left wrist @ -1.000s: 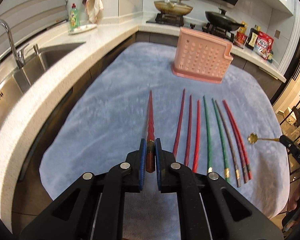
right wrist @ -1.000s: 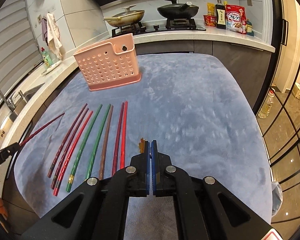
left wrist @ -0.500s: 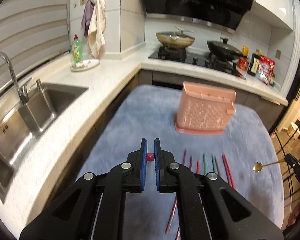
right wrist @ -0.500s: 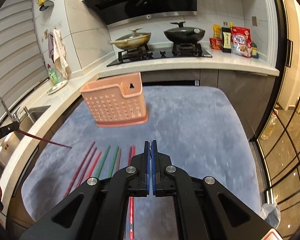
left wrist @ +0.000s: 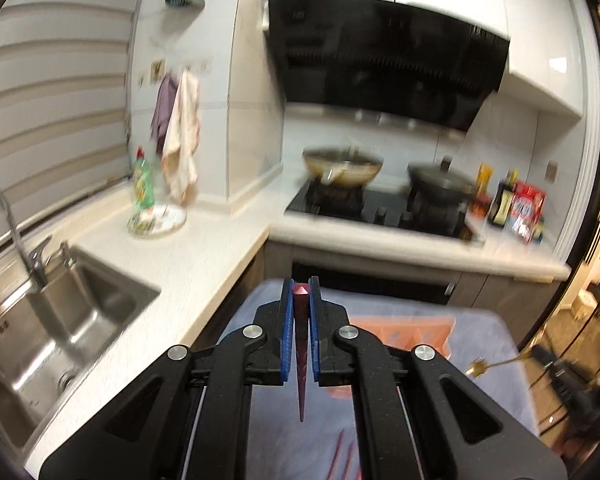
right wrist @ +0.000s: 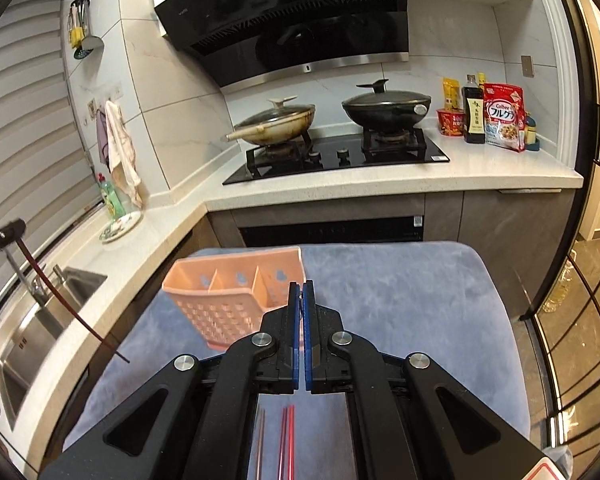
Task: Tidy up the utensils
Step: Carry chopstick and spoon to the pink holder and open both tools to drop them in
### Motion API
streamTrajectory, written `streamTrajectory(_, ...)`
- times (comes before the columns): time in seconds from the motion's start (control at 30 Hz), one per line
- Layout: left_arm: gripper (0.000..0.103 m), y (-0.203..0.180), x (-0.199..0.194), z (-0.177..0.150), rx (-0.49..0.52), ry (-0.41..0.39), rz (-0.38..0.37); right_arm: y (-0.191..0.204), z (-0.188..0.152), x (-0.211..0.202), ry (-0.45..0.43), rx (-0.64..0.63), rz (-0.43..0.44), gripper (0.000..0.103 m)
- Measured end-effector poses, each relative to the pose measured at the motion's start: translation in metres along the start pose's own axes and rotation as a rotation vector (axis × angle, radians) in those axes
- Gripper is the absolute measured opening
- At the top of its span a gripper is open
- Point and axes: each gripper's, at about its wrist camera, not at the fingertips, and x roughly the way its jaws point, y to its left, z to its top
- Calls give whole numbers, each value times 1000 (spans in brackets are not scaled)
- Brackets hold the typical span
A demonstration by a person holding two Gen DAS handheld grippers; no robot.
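Jaws of left gripper (left wrist: 300,292) clench a red chopstick (left wrist: 300,364); right gripper (right wrist: 301,300) is clamped (its load hidden).

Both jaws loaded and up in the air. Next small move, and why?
Probably carry the left gripper over the pink caddy and lower the dark red chopstick tip-first into a compartment: it hangs point down in shut jaws, and the three compartments visible from the right wrist look empty.

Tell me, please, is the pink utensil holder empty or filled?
Empty: the right wrist view shows the pink utensil holder from above, its three visible compartments bare.
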Motion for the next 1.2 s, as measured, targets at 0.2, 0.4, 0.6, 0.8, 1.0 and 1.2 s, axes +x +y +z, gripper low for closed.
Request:
streamTrajectory(0.2,7,-22,6,39,-22,-108,-49,8,23,33,-1,-4,11,2)
streamTrajectory(0.4,7,-41,42,48,-43,-121,-70,11,23,68,45,-1,21,2)
streamTrajectory(0.6,7,-47,84,23,-45,-59,-67,8,11,94,89,-3,4,2)
streamTrajectory(0.8,7,-43,110,-4,-52,23,-61,6,1,112,121,-3,9,3)
streamTrajectory(1.0,14,-34,112,-14,-70,55,-38,5,4,99,93,12,15,6)
streamTrajectory(1.2,37,-32,88,-18,-35,56,-13,4,7,64,48,24,33,15)
